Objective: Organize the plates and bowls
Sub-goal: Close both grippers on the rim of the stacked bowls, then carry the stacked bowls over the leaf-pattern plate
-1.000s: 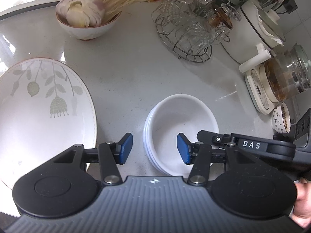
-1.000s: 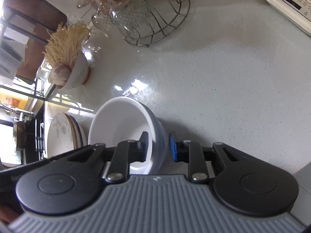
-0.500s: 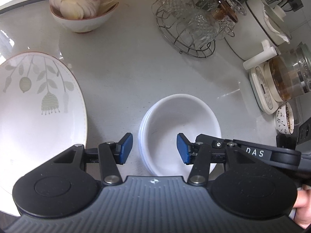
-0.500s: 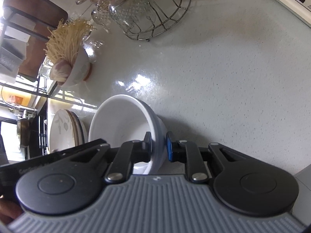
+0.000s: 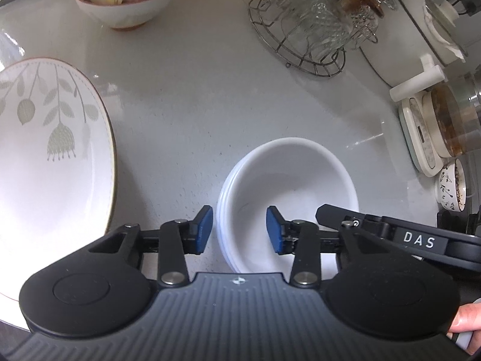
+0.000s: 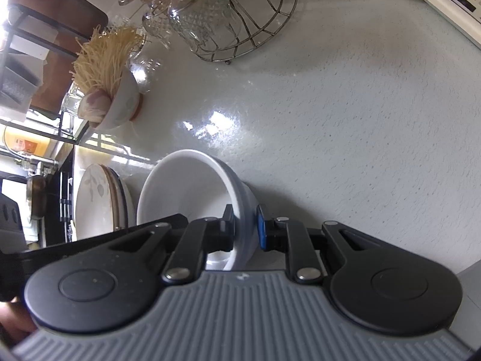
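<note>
While the right gripper (image 6: 245,225) clamps the bowls' (image 5: 288,198) rim, the left gripper (image 5: 239,229) closes astride the near rim.
Stacked bowls sit on the worktop (image 5: 192,105) beside the plate (image 5: 51,162).

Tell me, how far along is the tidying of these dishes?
Already done: the white bowls sit nested in one stack, and the leaf-patterned plates look stacked beside them. In hand: the right gripper pinches the stack's rim, while the left gripper is closing astride the opposite rim. Left: probably moving the stack. The noodle bowl stands apart.
</note>
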{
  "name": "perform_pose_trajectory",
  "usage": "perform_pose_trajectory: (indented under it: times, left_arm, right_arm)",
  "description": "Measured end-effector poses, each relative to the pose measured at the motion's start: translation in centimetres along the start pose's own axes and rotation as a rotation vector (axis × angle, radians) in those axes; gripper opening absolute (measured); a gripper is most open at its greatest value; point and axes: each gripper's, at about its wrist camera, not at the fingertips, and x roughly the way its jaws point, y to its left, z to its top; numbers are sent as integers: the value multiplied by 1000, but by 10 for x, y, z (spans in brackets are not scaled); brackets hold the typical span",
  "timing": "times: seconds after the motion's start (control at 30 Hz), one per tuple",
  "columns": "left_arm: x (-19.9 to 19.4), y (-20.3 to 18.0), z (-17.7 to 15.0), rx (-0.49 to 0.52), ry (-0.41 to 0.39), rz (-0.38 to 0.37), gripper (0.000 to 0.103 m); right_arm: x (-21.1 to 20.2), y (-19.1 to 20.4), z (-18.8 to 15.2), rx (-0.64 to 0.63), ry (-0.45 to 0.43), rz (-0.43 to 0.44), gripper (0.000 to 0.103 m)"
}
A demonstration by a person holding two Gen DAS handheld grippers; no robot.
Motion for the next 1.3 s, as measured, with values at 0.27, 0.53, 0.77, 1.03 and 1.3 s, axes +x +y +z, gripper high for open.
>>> perform_pose_trajectory:
  times: [0.27,0.53,0.77,1.03,1.3]
  left_arm:
    - [8,-3,-1,-14,4,11,20]
    - [12,-16,-1,-1,-3,19,15]
    - [9,-28,0,0,-18,16,15]
    - [10,-40,-3,-51,-20,10,15]
    - [3,-50,-11,-43,-29,8,15]
  right_arm:
    - [-3,-7,2,-1,-1,2,18]
    - [-14,-19,5,12,-12,13,18]
    - [-26,-28,11,-2,-24,22,18]
    - [-39,-35,15,-36,-27,25,18]
    - [-49,-43,6,-28,-43,37,18]
